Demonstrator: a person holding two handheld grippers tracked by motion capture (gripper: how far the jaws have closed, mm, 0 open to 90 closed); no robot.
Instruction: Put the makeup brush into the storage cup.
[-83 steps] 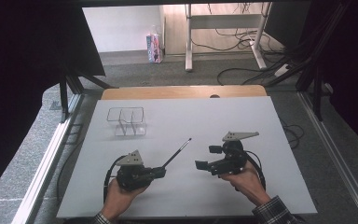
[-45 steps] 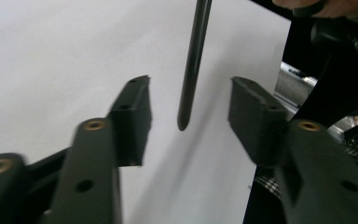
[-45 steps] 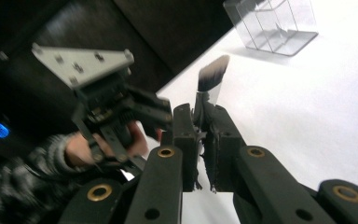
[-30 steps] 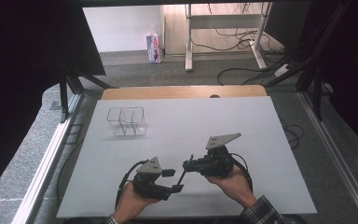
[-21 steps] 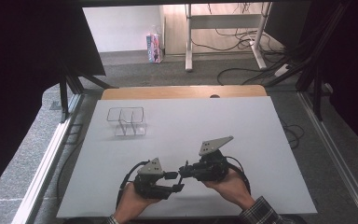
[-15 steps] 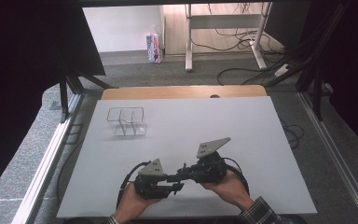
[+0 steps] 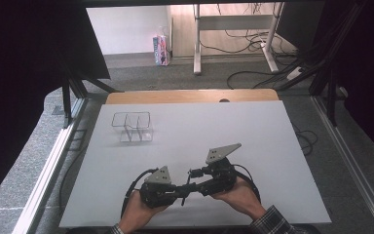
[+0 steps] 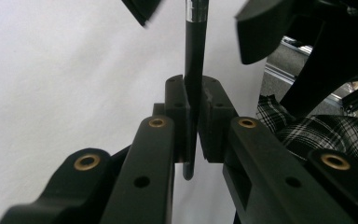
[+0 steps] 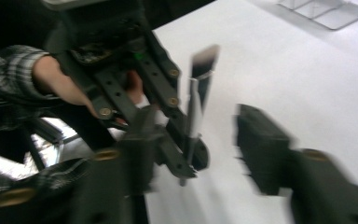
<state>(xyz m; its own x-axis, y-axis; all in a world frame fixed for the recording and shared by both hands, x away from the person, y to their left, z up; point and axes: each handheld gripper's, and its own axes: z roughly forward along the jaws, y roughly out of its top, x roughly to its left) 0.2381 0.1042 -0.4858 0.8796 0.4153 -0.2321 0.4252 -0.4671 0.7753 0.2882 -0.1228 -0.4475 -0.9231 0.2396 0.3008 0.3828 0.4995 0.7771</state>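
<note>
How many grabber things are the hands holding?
2. The left gripper is in the left hand near the table's front edge, clamping a black pen. The right gripper is beside it, jaws open around the pen.

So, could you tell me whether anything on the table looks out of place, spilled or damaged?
Nothing stands out. The clear organiser sits upright on the white table, with no spill or damage visible. The left gripper is clamped on a black pen, and the open right gripper brackets its free end.
</note>
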